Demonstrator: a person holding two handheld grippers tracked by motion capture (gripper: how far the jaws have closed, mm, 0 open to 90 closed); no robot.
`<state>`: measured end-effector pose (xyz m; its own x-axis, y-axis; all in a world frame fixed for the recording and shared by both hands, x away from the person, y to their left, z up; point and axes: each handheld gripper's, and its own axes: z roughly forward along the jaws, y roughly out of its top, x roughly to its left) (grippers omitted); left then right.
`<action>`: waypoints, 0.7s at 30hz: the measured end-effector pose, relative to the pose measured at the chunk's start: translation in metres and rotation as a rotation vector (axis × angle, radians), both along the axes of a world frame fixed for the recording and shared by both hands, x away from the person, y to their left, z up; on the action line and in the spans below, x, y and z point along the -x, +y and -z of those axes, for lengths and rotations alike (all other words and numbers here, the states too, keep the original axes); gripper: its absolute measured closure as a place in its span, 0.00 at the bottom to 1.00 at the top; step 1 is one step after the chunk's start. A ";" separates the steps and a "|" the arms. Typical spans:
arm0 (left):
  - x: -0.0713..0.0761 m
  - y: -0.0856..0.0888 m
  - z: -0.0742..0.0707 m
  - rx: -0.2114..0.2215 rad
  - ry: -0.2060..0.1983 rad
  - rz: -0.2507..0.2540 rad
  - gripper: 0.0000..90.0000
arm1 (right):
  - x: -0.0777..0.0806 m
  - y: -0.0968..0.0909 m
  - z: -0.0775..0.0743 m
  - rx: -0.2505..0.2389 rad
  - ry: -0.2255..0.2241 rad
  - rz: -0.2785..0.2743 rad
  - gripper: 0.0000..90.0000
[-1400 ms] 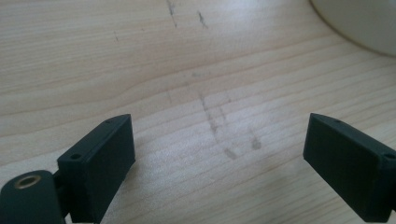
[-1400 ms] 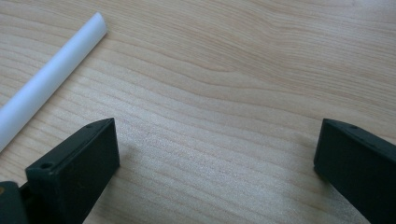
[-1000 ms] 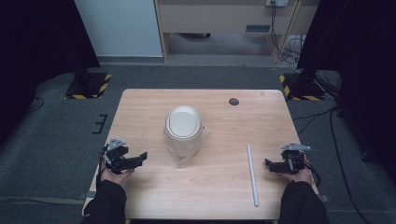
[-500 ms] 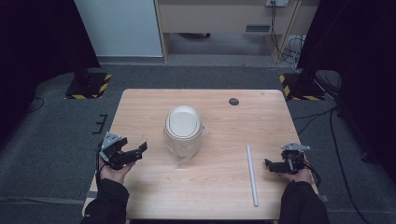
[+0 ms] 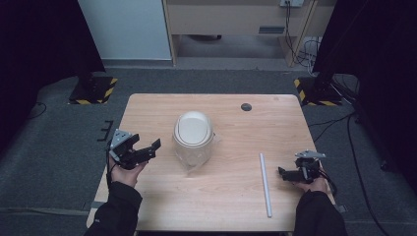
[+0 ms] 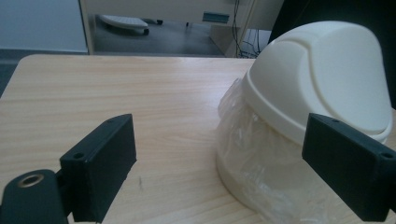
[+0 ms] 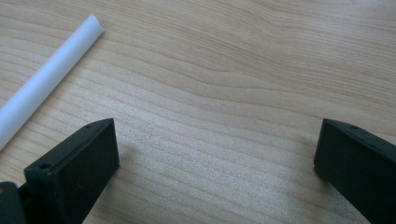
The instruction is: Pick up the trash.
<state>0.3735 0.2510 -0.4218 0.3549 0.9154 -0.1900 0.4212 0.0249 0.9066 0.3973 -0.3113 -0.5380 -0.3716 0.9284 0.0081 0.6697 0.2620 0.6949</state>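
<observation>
Two grippers sit at the near corners of a light wooden table (image 5: 221, 201), each held in a person's hand. Between them, closer to the left one, stands the cream-white bin (image 5: 193, 135), a small rounded container with a domed lid that slopes to one side and carries a raised curved seam across its top. A clear, crinkled plastic liner (image 5: 194, 160) is caught under the lid's rim and hangs loosely around the body, bunching where it meets the wood. In the left gripper view the bin stands just ahead of the right-hand jaw, its lid edge casting a soft shadow over the wrinkled film.

The left gripper (image 5: 147, 150) is raised off the table near its left edge, pointing toward the bin but apart from it, its jaws spread wide with nothing between them. The right gripper (image 5: 284, 173) rests low near the right edge, jaws also spread wide and empty over bare wood. A thin white tube (image 5: 265, 184) lies just to its left, running lengthwise toward the near edge, not touching the gripper.
</observation>
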 end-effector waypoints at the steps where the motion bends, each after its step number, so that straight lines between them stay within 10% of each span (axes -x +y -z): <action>1: -0.001 -0.003 -0.002 -0.001 -0.007 0.005 0.10 | 0.000 0.000 0.000 0.000 0.000 0.000 0.00; 21: -0.018 -0.046 -0.025 -0.031 -0.044 0.067 0.09 | 0.000 0.000 0.000 0.001 -0.001 -0.001 0.00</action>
